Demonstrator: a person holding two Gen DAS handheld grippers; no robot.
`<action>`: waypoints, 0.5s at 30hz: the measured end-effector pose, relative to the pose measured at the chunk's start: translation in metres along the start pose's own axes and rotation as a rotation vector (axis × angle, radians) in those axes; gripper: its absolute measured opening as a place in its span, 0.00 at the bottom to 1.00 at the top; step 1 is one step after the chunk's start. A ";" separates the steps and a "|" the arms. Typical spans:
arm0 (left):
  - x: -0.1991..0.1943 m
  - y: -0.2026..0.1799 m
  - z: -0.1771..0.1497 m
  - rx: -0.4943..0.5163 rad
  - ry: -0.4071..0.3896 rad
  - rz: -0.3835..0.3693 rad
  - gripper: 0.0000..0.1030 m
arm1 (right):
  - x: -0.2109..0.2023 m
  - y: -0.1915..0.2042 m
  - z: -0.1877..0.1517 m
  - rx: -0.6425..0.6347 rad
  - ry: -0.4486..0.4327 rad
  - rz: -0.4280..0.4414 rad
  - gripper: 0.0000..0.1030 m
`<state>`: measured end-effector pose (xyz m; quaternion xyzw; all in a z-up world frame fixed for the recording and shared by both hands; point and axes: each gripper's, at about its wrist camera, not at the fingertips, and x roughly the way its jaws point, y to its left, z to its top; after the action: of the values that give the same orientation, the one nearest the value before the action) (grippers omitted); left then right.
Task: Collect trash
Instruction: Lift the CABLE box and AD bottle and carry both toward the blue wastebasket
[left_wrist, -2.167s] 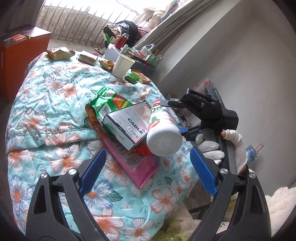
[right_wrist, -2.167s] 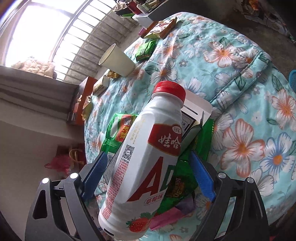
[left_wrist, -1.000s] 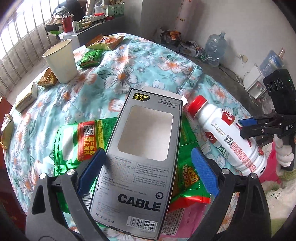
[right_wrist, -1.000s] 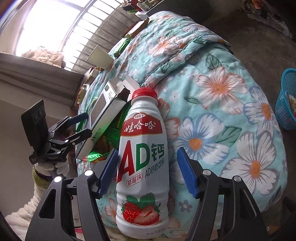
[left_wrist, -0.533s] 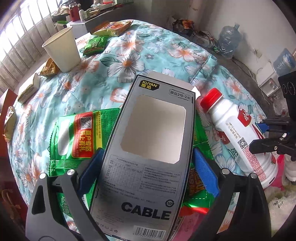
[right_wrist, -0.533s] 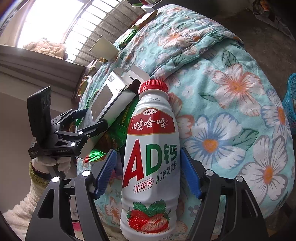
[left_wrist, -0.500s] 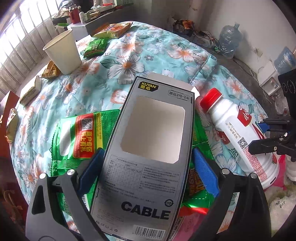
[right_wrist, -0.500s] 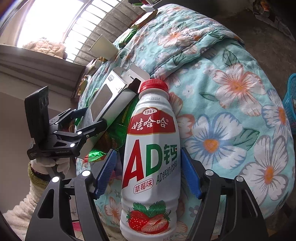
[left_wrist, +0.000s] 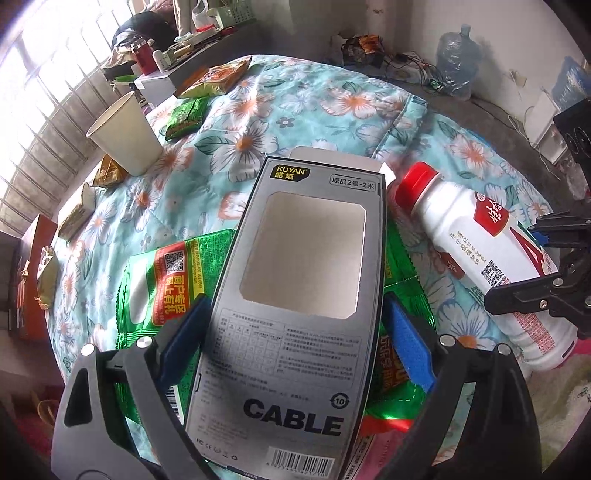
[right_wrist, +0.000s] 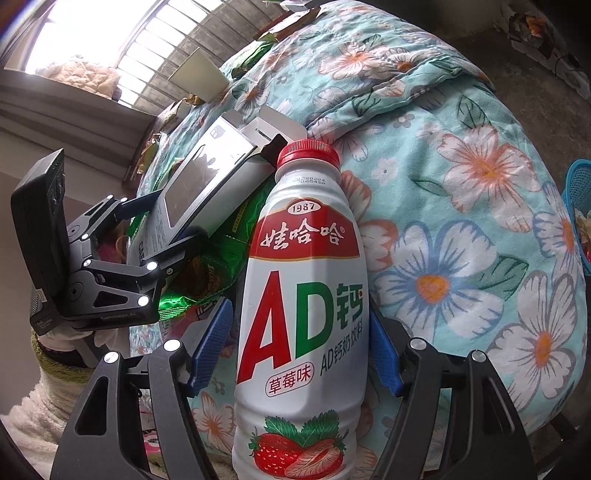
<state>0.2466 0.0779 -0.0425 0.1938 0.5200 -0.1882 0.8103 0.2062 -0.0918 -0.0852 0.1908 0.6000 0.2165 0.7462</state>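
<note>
Left gripper (left_wrist: 295, 332) clamps the KUYAN "CABLE" box (left_wrist: 299, 295) — right gripper (right_wrist: 299, 347) clamps the "AD" bottle (right_wrist: 299, 314)

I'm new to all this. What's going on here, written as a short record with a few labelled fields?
surface: floral quilt
left gripper: jaws around grey CABLE box
right gripper: jaws around strawberry AD milk-drink bottle, red cap on
under the box: green snack bag
further back: paper cup, several small wrappers
at right edge: blue basket, on the floor
</note>
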 end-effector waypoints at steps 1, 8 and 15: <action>-0.001 -0.001 0.000 0.002 -0.004 0.004 0.85 | 0.001 0.000 0.001 0.001 0.000 0.000 0.66; -0.011 0.001 0.001 0.000 -0.033 0.022 0.84 | -0.001 -0.007 0.005 0.037 -0.010 0.020 0.57; -0.026 0.002 0.002 -0.009 -0.072 0.041 0.84 | -0.013 -0.011 0.004 0.064 -0.044 0.047 0.56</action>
<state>0.2387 0.0814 -0.0176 0.1939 0.4870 -0.1761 0.8332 0.2082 -0.1081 -0.0794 0.2331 0.5855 0.2104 0.7474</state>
